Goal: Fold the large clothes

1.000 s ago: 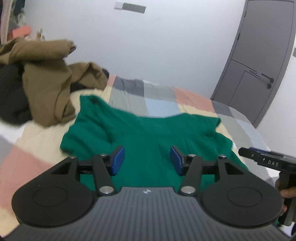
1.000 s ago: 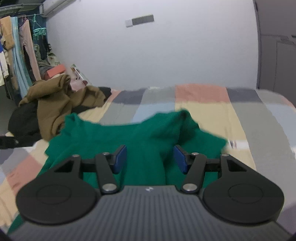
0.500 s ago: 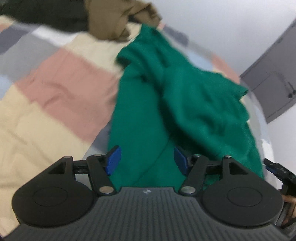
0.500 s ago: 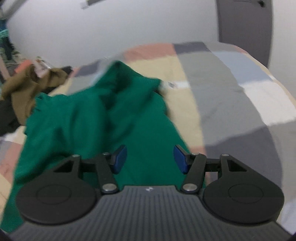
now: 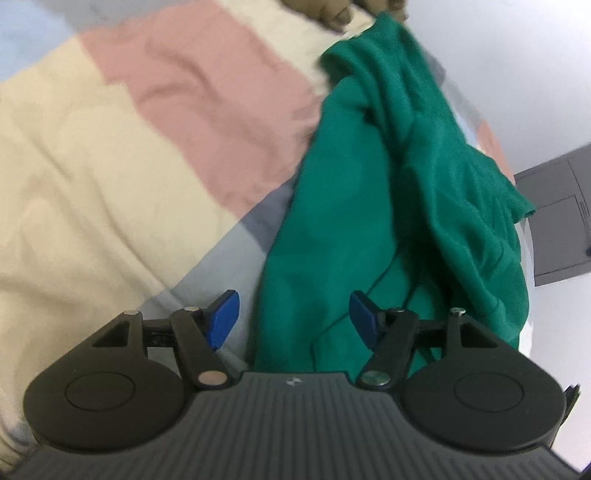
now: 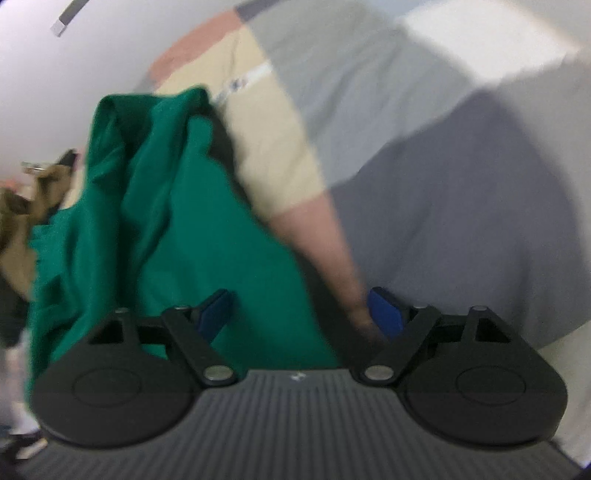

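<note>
Left wrist: left gripper [image 5: 293,314] jaws spread and opening, nothing clamped; the green garment [image 5: 388,206] lies rumpled on the checked bedspread [image 5: 129,147], its near edge running down between the blue pads without touching either, brown clothes [image 5: 332,11] at the top edge. Right wrist (blurred): right gripper [image 6: 301,312] jaws wide and opening, pads clear of the cloth; green garment [image 6: 166,221] bunched left of centre on the bedspread [image 6: 443,184], its near edge between the fingers.

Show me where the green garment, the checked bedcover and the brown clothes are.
Green garment [image 5: 343,221], left wrist view: on its flat middle part.
Checked bedcover [image 5: 207,99], left wrist view: on a bare pink square.
Brown clothes [image 6: 14,236], right wrist view: on the heap at the left edge.
</note>
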### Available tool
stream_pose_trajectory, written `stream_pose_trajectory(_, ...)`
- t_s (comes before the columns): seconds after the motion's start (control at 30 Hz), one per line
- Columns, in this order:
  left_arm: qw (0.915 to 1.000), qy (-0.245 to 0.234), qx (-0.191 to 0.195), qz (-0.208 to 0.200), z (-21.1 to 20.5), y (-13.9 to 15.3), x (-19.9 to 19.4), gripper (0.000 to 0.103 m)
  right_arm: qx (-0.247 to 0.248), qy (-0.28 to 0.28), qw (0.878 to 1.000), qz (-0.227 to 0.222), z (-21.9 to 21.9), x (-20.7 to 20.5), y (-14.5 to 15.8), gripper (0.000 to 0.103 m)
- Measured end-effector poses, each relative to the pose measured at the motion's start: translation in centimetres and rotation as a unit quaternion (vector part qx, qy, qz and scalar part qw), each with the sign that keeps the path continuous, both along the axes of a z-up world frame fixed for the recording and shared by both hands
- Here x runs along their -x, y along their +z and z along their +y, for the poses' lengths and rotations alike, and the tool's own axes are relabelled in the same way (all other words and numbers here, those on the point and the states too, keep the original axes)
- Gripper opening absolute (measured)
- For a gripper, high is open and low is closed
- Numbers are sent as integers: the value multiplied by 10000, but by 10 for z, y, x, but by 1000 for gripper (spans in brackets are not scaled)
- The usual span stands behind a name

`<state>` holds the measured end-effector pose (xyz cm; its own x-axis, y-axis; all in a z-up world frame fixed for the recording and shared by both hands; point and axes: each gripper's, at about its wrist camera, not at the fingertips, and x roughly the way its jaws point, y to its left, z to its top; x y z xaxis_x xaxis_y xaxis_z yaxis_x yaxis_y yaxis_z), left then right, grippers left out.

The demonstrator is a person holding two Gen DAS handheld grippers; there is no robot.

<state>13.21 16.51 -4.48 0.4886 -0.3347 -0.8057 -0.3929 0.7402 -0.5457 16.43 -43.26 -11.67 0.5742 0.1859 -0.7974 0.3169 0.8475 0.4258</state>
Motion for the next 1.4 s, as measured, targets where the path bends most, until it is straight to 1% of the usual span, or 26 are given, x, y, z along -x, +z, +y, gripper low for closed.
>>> stream_pose_trajectory(0.07,9997,120,218,22,4,-4,1,71,-408,119,9990,-116,2,3,0,85)
stream_pose_trajectory(0.13,9994,132,321,50,4,-6,-1,71,-935,266,9949,-250,3,5,-2,85)
stream_pose_trajectory(0.23,9980,47,622,86,1,-12,-3,71,-1395,548,9878,-433,12,7,2,85)
stream_pose_trajectory(0.33,9968,-159,771,147,-6,-18,-4,71,-1690,751,9809,-610,17,6,6,85)
stream_pose_trajectory(0.43,9963,-249,816,108,-10,-20,-1,78,-1612,777,9823,-546,22,4,10,85)
stream_pose_trajectory(0.5,9954,-294,906,80,-12,-20,0,80,-1490,672,9861,-310,21,3,6,84)
stream_pose_trajectory(0.57,9946,-360,972,35,-14,-20,1,80,-1183,614,9911,34,25,-2,-2,83)
stream_pose_trajectory(0.6,9932,-368,1106,-29,-14,-18,2,80,-1063,640,9921,183,29,-4,-5,84)
stream_pose_trajectory(0.63,9912,-350,1265,-149,-13,-17,4,80,-1024,718,9919,228,31,-5,-6,85)
stream_pose_trajectory(0.7,9849,-428,1598,-504,-13,-7,7,80,-1016,947,9901,196,38,-7,-4,85)
stream_pose_trajectory(0.77,9790,-525,1822,-752,-14,0,10,80,-1206,1181,9856,56,43,-9,-2,85)
stream_pose_trajectory(0.8,9773,-558,1866,-831,-16,2,11,80,-1317,1282,9829,-72,44,-9,1,86)
stream_pose_trajectory(0.87,9801,-605,1730,-765,-22,2,14,80,-1573,1466,9758,-393,43,-6,7,85)
stream_pose_trajectory(0.93,9843,-639,1562,-520,-25,-5,13,80,-1707,1566,9712,-563,44,-5,11,85)
stream_pose_trajectory(1.0,9863,-618,1516,-186,-27,-15,11,80,-1592,1547,9740,-449,46,-7,8,84)
stream_pose_trajectory(1.07,9896,-594,1311,40,-31,-23,9,80,-1450,1480,9782,-142,47,-9,1,84)
stream_pose_trajectory(1.1,9897,-627,1286,83,-33,-25,8,80,-1320,1416,9811,75,48,-11,-4,82)
stream_pose_trajectory(1.13,9888,-700,1317,83,-35,-26,6,80,-1129,1378,9835,302,50,-14,-10,77)
stream_pose_trajectory(1.17,9875,-821,1344,35,-39,-24,4,79,-978,1381,9846,438,51,-13,-12,71)
stream_pose_trajectory(1.2,9868,-902,1344,-94,-41,-20,4,77,-869,1407,9850,482,53,-14,-14,70)
stream_pose_trajectory(1.23,9857,-912,1388,-274,-41,-16,5,76,-817,1462,9848,465,56,-15,-13,67)
stream_pose_trajectory(1.27,9834,-936,1478,-479,-41,-11,6,75,-753,1506,9848,436,58,-16,-11,56)
stream_pose_trajectory(1.3,9819,-989,1513,-573,-39,-11,5,71,-653,1546,9851,379,61,-15,-8,46)
stream_pose_trajectory(1.33,9813,-1032,1502,-614,-40,-10,5,69,-593,1624,9845,289,64,-15,-5,44)
stream_pose_trajectory(1.37,9821,-1050,1449,-588,-42,-9,5,62,-560,1716,9833,221,69,-14,-2,39)
stream_pose_trajectory(1.4,9843,-1034,1332,-514,-43,-11,5,53,-491,1817,9820,141,74,-12,1,35)
